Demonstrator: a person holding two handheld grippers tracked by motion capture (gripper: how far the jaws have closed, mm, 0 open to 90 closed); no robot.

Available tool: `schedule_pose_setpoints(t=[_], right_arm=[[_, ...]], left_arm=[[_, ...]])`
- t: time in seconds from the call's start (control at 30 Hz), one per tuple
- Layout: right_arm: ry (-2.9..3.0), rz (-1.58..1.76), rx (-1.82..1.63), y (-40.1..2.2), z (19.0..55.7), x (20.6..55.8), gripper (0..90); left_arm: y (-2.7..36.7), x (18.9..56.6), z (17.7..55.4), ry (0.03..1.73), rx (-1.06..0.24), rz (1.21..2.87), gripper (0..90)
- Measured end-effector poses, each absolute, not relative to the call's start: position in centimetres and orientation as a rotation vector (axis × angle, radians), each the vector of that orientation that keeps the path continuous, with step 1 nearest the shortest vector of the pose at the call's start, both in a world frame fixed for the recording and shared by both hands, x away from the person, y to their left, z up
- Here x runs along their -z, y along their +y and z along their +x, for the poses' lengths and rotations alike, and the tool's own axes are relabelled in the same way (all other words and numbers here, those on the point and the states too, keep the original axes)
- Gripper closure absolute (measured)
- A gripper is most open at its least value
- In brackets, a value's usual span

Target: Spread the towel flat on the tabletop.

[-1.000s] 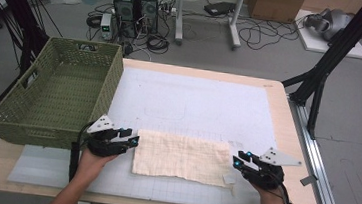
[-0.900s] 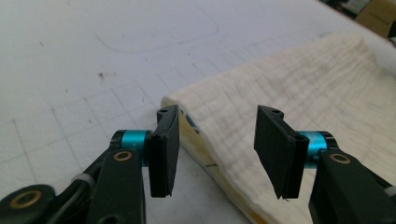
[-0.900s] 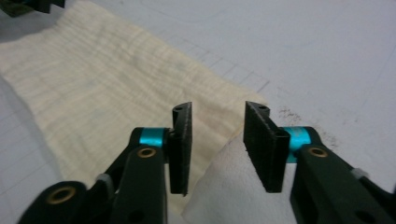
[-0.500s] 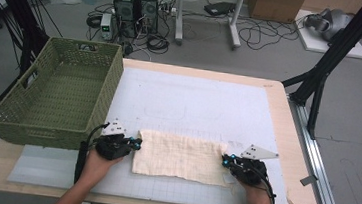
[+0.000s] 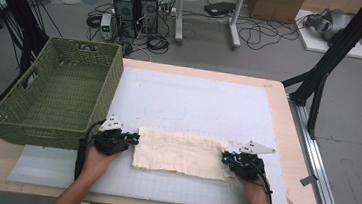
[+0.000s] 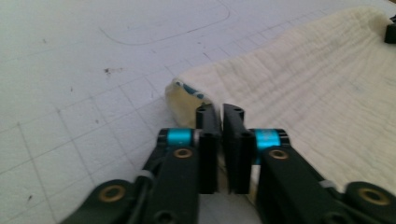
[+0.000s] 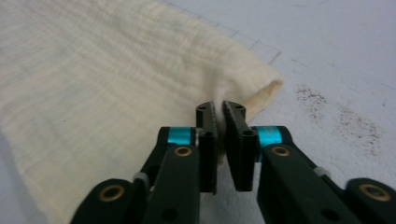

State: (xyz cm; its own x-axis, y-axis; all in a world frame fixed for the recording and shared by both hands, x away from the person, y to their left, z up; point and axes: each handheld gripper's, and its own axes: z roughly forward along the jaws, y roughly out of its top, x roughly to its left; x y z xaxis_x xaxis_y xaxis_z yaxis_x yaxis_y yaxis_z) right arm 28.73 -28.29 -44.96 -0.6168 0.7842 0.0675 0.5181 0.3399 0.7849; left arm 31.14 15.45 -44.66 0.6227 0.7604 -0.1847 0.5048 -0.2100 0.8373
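At the cloth's (image 5: 180, 153) left end, left gripper (image 6: 219, 111) pinching a raised fold of the cream fabric, jaws nearly together after closing tight and easing slightly. At the opposite end, right gripper (image 7: 219, 108) likewise nipping a puckered corner, same slight easing. Both hands low, forearms entering from the near table (image 5: 279, 99) edge, grippers pointing inward toward each other. Cloth lying flat on the white gridded mat (image 5: 209, 104), just right of the green basket (image 5: 59, 95).
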Motion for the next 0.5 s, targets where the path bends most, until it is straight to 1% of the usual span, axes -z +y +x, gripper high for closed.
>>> schedule_pose_setpoints(t=[0.03,0.1,0.17,0.27,0.33,0.4,0.5], right_arm=[[2.257,1.173,-1.171,-28.5,28.7,44.8,74.1],[2.188,1.203,-1.201,-29.2,28.8,44.0,68.3],[2.127,1.210,-1.223,-29.7,29.1,43.2,63.5],[2.103,1.227,-1.213,-29.6,30.3,42.4,54.4],[2.113,1.230,-1.189,-29.1,31.4,42.2,53.4],[2.143,1.225,-1.207,-28.6,32.5,42.2,53.2],[2.231,1.215,-1.219,-27.5,34.0,43.0,50.5]], left_arm=[[15.6,44.5,31.3,1.014,-0.336,1.857,67.8],[15.7,44.0,31.7,1.021,-0.366,1.826,55.5],[15.7,43.5,32.3,1.023,-0.391,1.790,47.8],[15.1,42.9,33.5,1.014,-0.384,1.800,45.1],[14.7,43.0,34.2,1.024,-0.400,1.809,43.8],[14.3,43.4,35.0,1.060,-0.387,1.830,40.1],[13.8,44.2,35.6,1.064,-0.372,1.891,40.6]])
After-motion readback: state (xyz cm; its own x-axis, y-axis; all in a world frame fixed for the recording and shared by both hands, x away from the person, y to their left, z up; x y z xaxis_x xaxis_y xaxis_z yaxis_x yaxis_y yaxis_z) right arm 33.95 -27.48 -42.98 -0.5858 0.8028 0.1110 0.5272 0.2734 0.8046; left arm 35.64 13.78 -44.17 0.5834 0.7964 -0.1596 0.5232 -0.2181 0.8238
